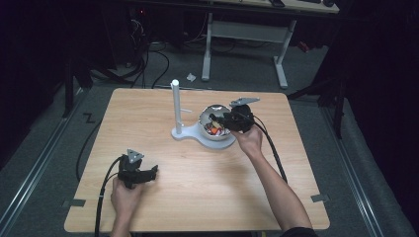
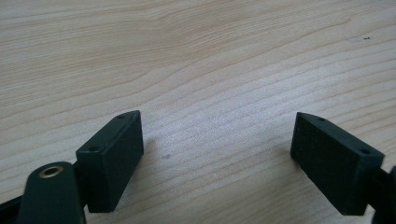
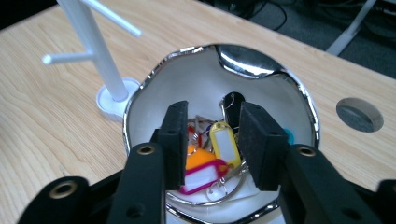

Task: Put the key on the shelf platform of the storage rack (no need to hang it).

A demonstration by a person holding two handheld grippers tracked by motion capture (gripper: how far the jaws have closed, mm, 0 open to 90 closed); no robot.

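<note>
A shiny silver bowl [image 1: 205, 116] stands on the wooden table beside a white peg stand [image 1: 175, 106]. Inside the bowl [image 3: 140, 93] lie several key tags on rings: a yellow one [image 3: 225, 143], a pink one [image 3: 203, 176] and an orange one [image 3: 198, 158]. My right gripper [image 1: 217, 121] reaches down into the bowl. In the right gripper view its jaws [image 3: 210, 112] stand apart over the tags, with the yellow tag in the gap and neither pad pressing on it. My left gripper [image 1: 154, 171] rests low over bare wood near the front left, its jaws [image 2: 217, 130] wide open and empty.
The white stand [image 3: 95, 51] has thin side pegs and a round foot touching the bowl's left side. A round cable hole [image 3: 359, 114] sits in the tabletop to the right of the bowl. Beyond the table [image 1: 197, 187] stand desk legs and loose cables on the floor.
</note>
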